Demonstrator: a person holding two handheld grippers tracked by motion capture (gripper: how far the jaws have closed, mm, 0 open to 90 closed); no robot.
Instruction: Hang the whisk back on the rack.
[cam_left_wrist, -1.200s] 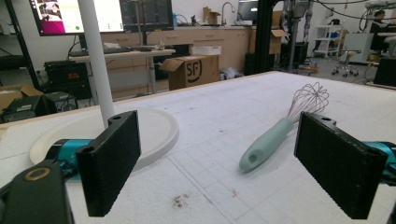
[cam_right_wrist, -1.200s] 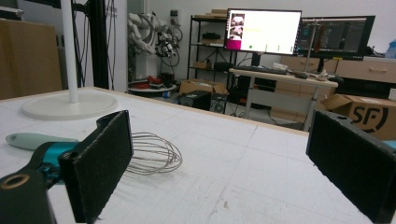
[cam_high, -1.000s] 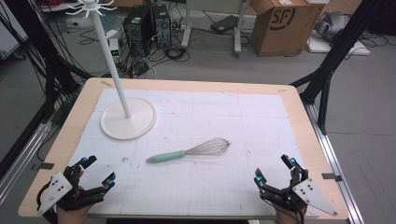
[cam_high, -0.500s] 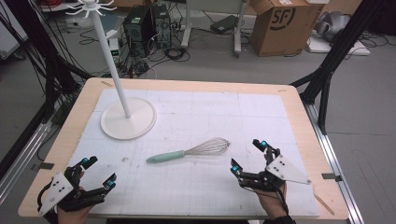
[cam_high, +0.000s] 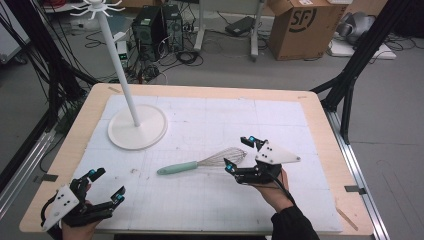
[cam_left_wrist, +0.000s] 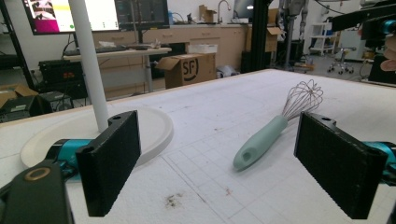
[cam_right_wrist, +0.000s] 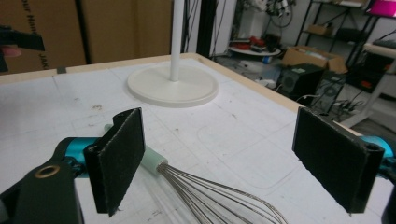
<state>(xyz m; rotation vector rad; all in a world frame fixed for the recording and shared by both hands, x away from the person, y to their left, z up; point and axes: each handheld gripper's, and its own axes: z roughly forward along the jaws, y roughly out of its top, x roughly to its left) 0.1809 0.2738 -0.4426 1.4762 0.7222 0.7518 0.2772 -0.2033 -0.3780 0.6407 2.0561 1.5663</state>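
The right gripper (cam_high: 239, 152) sits low over the mat (cam_high: 210, 195) at about 4 o'clock from the table's centre, held from below by a hand whose dark sleeve comes in from 6 o'clock; its jaws point toward 10 o'clock and straddle the wire end of the whisk (cam_high: 200, 163). The jaws stand wide, having just been closing a little, and in the right gripper view the wires (cam_right_wrist: 219, 196) lie on the mat between the pads (cam_right_wrist: 122, 156) without touching either. The whisk lies flat near the middle of the mat, its mint handle (cam_high: 177, 168) toward 8 o'clock and its wires toward 2 o'clock. The left gripper (cam_high: 106, 183) rests at the 7 o'clock corner, jaws wide with nothing between them, aimed toward 1 o'clock; its own view looks at the handle (cam_left_wrist: 260, 142) well ahead. The stand (cam_high: 135, 127), a white disc with an upright pole, is at 10 o'clock, well apart from the whisk, with nothing on its base.
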